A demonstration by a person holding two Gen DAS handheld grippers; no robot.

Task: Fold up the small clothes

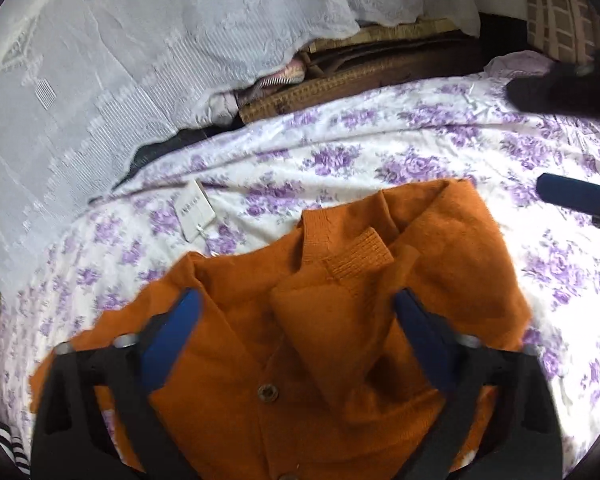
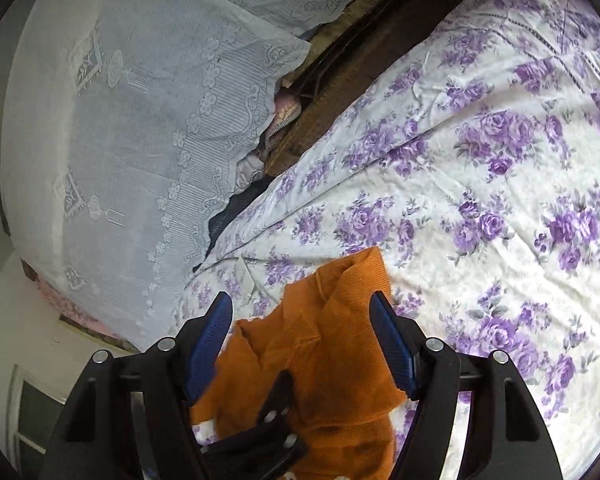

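An orange knitted cardigan (image 1: pixel 260 340) with brown buttons lies on a bedsheet (image 1: pixel 380 152) printed with purple flowers. One sleeve is folded across its front, its ribbed cuff (image 1: pixel 360 258) near the collar. My left gripper (image 1: pixel 298 300) hovers over the cardigan with its blue pads wide apart, open, the cloth beneath them and not pinched. In the right wrist view the cardigan (image 2: pixel 332 352) shows between the spread fingers of my right gripper (image 2: pixel 300 304), which is also open. Part of the left gripper's black frame (image 2: pixel 276 412) lies below it. One blue finger of the right gripper (image 1: pixel 572 196) shows at the right edge.
A white card tag (image 1: pixel 196 210) lies on the sheet beyond the cardigan. White lace cloth (image 1: pixel 140 60) covers a pile at the left. Behind the bed runs a brown woven mat (image 1: pixel 360 76). A checked pillow (image 1: pixel 560 8) sits at the far right, a dark sleeve (image 1: pixel 560 92) below it.
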